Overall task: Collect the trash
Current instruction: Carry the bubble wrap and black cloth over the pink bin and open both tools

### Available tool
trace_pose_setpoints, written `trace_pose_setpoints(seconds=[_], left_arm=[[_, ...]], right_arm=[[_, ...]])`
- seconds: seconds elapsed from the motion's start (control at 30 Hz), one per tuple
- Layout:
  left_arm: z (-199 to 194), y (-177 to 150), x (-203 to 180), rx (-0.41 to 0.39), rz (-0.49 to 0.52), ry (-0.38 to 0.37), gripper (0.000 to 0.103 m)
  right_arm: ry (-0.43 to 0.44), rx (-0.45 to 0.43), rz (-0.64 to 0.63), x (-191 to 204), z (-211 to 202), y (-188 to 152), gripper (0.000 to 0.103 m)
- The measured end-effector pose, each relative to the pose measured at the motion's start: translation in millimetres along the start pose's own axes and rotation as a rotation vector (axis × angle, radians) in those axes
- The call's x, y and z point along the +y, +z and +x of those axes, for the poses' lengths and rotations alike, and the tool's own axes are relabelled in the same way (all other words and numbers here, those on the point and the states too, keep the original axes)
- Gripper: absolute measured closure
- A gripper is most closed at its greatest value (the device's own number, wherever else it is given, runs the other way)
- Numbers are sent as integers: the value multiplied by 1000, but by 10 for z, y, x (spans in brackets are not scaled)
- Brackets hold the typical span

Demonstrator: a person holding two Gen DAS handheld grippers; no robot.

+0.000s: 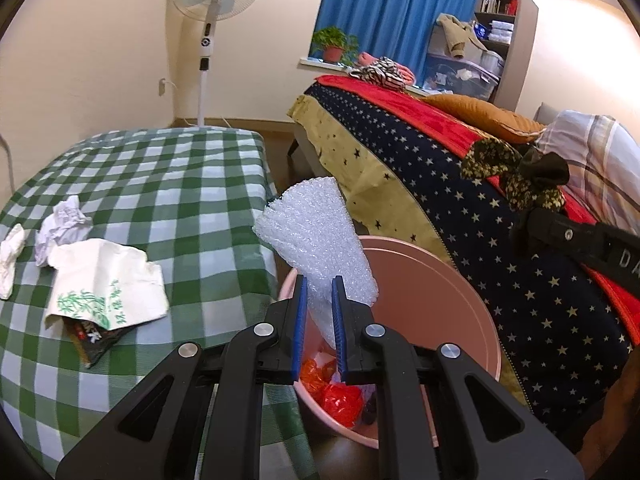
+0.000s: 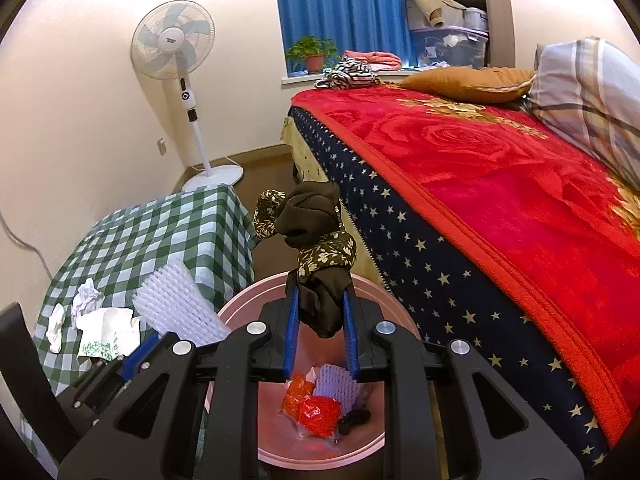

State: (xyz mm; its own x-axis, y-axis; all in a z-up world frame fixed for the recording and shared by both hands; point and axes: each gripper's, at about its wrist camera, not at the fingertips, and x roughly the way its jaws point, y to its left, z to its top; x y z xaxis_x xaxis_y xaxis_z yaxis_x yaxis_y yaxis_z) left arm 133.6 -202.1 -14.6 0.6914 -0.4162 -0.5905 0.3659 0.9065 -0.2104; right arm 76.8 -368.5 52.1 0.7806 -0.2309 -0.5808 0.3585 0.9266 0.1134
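Trash bin (image 1: 460,300), the pink one, sits between our checkered table (image 1: 160,184) and the bed (image 2: 500,200), with red wrappers (image 2: 316,412) already inside. Our left gripper (image 1: 320,300) is pinched nearly closed on a white foam net sleeve (image 1: 316,240) above the rim. Our right gripper (image 2: 320,312) grips a dark floral cloth (image 2: 316,240) over the bin, jaws a bit wider.

Cream walls (image 1: 100,40), blue curtain (image 1: 392,12), bed (image 2: 500,184)

L gripper (image 1: 319,312) pinching white foam sheet (image 1: 316,236) over pink bin (image 1: 460,292).
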Motion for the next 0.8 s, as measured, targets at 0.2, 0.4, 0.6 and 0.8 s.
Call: trace_pose_setpoints(seconds=[0.2, 0.4, 0.6, 0.8], left_arm=[[59, -34, -68, 36, 32, -32, 60], [-58, -21, 74, 19, 1, -7, 57], [-306, -6, 194, -54, 4, 40, 41], [-590, -4, 377, -123, 9, 80, 34]], right_arm=[[-36, -14, 35, -76, -9, 9, 47], [-16, -36, 35, -72, -68, 14, 47], [90, -40, 33, 40, -139, -15, 47], [150, -111, 20, 210, -271, -77, 44]])
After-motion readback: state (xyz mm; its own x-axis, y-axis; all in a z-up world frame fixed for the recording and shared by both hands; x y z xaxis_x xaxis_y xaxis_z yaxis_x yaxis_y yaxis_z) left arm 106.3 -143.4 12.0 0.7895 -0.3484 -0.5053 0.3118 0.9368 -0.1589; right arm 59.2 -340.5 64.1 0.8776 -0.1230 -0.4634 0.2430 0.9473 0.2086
